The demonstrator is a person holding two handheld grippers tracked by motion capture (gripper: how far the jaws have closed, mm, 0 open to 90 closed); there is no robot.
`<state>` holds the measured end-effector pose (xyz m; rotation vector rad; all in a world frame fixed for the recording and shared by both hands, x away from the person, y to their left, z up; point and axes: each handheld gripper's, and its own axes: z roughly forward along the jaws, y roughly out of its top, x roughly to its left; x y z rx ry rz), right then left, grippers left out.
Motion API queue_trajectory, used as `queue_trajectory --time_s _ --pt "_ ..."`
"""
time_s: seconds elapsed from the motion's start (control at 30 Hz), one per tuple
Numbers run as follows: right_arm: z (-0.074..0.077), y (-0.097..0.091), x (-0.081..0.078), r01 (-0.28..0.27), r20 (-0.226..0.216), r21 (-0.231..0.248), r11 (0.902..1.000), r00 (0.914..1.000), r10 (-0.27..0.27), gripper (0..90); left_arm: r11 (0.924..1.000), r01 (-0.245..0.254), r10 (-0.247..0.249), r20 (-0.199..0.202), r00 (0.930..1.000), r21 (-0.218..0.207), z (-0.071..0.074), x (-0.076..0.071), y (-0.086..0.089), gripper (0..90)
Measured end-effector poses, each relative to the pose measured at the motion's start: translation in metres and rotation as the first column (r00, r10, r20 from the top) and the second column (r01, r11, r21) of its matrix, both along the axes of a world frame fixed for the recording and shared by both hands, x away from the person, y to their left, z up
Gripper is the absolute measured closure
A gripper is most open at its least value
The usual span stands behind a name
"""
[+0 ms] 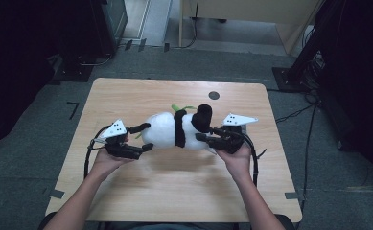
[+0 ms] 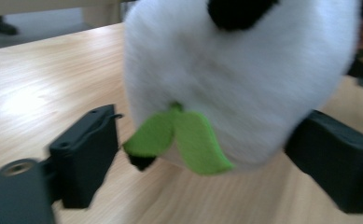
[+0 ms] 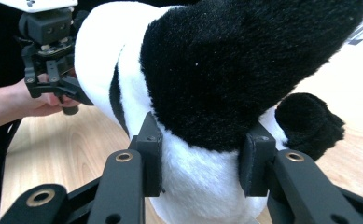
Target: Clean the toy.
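A white and black plush toy lies lengthwise on the wooden table, between my two grippers. My left gripper is open around its round white end. The near jaw stands apart from the fur, beside a green felt leaf. My right gripper is shut on the other end. In the right gripper view its pads press into the white fur just under a black limb.
A small dark round spot marks the table's far side. Bare wood lies in front of the toy towards the person. Dark stands and cables line the floor to the right, beyond the table's edge.
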<state>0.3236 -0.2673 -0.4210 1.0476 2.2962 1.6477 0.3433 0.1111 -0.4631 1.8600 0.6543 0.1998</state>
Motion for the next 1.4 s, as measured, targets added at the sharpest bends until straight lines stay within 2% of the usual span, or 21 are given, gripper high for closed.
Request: queue_trajectory --time_s 0.07,0.13,0.17,0.23,0.3,0.33,0.37,0.43,0.6,0.63,0.67,0.73,0.83,0.97,1.0,1.03,1.1,1.17,1.23,1.27,1.4 --pt "-0.001 0.002 0.001 -0.012 -0.013 0.007 0.9999 0.9998 0.012 61.2 0.9999 0.004 -0.004 -0.016 0.9999 -0.01 0.0 0.001 -0.001 7.8" --pt "-0.002 0.003 0.001 -0.019 -0.018 0.005 0.9998 0.9997 0.019 61.4 0.9989 0.044 -0.045 -0.019 0.9988 -0.016 -0.001 0.001 -0.005 7.7" --pt "-0.003 0.008 0.001 -0.047 -0.029 0.005 0.9989 0.9984 0.048 61.4 0.9986 0.05 -0.05 -0.018 0.9986 0.019 -0.002 0.0 -0.012 1.8" --pt "-0.004 0.013 0.0 -0.052 -0.028 -0.026 0.9983 0.9983 0.051 61.2 0.9963 0.032 -0.031 -0.014 0.9994 0.08 -0.003 -0.002 -0.019 2.0" --pt "-0.004 0.014 0.0 -0.047 -0.023 -0.037 0.9982 0.9987 0.046 61.0 0.9955 0.024 -0.023 -0.008 0.9997 0.092 -0.004 -0.002 -0.019 5.9" --pt "-0.004 0.015 0.0 -0.045 -0.02 -0.049 0.9978 0.9988 0.044 60.4 0.9953 0.018 -0.018 -0.007 0.9998 0.096 -0.004 -0.003 -0.019 11.5" --pt "-0.005 0.014 0.0 -0.042 -0.023 -0.049 0.9979 0.9989 0.041 59.4 0.9961 0.006 -0.005 -0.013 0.9999 0.088 -0.002 -0.004 -0.019 19.0" --pt "-0.006 0.013 0.001 -0.031 -0.027 -0.044 0.9985 0.9992 0.03 57.0 0.9973 -0.01 0.011 -0.011 0.9999 0.073 0.001 -0.005 -0.017 27.5" --pt "-0.007 0.009 0.005 -0.03 -0.05 -0.02 0.9993 0.9983 0.029 49.1 0.9992 -0.009 0.01 -0.028 0.9996 0.038 0.005 -0.005 -0.015 41.3" --pt "-0.007 0.008 0.005 -0.034 -0.043 -0.018 0.9993 0.9985 0.033 45.9 0.9994 -0.009 0.01 -0.035 0.9993 0.033 0.006 -0.005 -0.014 41.3" --pt "-0.008 0.007 0.004 -0.026 -0.007 -0.026 0.9993 0.9996 0.026 39.3 0.9998 -0.001 0.002 -0.056 0.9984 0.019 0.006 -0.004 -0.012 45.1" --pt "-0.008 0.006 0.004 -0.024 0.009 -0.015 0.9996 0.9997 0.025 36.1 0.9999 0.005 -0.004 -0.076 0.9971 0.01 0.008 -0.003 -0.01 48.1" --pt "-0.01 0.004 0.002 -0.025 0.026 -0.01 0.9996 0.9994 0.025 34.7 0.9999 0.001 0.0 -0.083 0.9965 0.015 0.009 -0.001 -0.008 49.1" --pt "-0.012 -0.001 0.001 -0.035 0.041 -0.001 0.9994 0.9986 0.035 35.7 0.9998 -0.013 0.014 -0.125 0.992 0.014 0.013 0.003 -0.003 49.2" --pt "-0.014 -0.005 -0.002 -0.02 0.094 -0.003 0.9998 0.9953 0.02 35.8 0.9997 -0.024 0.025 -0.149 0.9886 0.007 0.015 0.005 0.0 49.4" --pt "-0.014 -0.005 -0.002 -0.02 0.094 -0.003 0.9998 0.9953 0.02 35.8 0.9997 -0.024 0.025 -0.149 0.9886 0.007 0.015 0.005 0.0 49.6" --pt "-0.017 -0.009 -0.005 0.003 0.13 -0.023 0.9997 0.9915 0.0 34.6 0.9996 -0.027 0.025 -0.169 0.9853 -0.009 0.017 0.007 0.004 49.9" --pt "-0.021 -0.013 -0.005 -0.001 0.132 -0.022 0.9998 0.9913 0.004 31.2 0.9995 -0.026 0.022 -0.179 0.9836 -0.016 0.019 0.008 0.006 50.0" --pt "-0.024 -0.013 -0.004 -0.02 0.107 -0.036 0.9992 0.994 0.024 28.3 0.9994 -0.024 0.02 -0.181 0.9832 -0.023 0.021 0.008 0.006 49.9" --pt "-0.027 -0.011 -0.003 -0.058 0.092 -0.036 0.9977 0.9939 0.061 25.4 0.9993 -0.023 0.018 -0.184 0.9827 -0.029 0.022 0.008 0.006 50.0" --pt "-0.03 -0.002 -0.004 -0.056 0.098 -0.05 0.9972 0.9933 0.061 21.4 0.9984 0.001 -0.013 -0.201 0.9794 -0.057 0.022 0.006 0.0 49.9"
